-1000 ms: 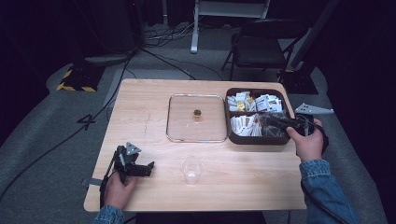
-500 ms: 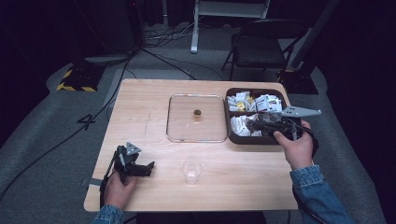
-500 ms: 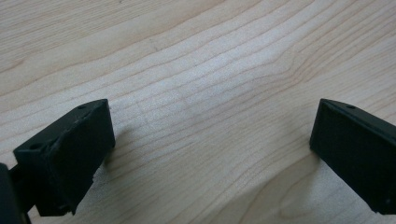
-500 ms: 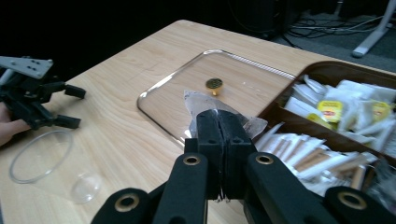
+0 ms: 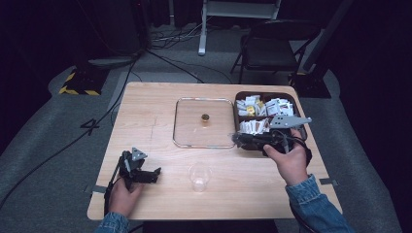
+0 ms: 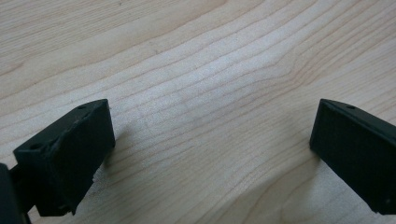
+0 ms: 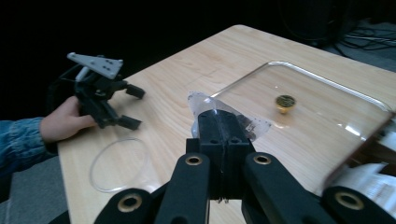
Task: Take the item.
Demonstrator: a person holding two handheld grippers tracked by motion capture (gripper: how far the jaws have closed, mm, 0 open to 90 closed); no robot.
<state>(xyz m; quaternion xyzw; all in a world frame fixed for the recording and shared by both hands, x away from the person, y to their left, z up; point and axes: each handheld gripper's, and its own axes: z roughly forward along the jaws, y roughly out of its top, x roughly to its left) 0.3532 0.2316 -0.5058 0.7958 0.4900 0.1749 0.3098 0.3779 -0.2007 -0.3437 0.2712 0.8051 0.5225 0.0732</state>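
Lid (image 5: 203,123) left of box (image 5: 297,104); cup (image 5: 199,176) before lid.

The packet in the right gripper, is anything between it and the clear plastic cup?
Nothing visible blocks it. The right gripper is shut on a small clear packet, beside the glass lid. The clear plastic cup stands apart on bare table. The left gripper rests open, off to the cup's side.

I see the wooden table (image 5: 160,121) lit evenly from above against a dark room; glare streaks the glass lid (image 7: 327,88), and my right gripper view blurs at its lower right edge.
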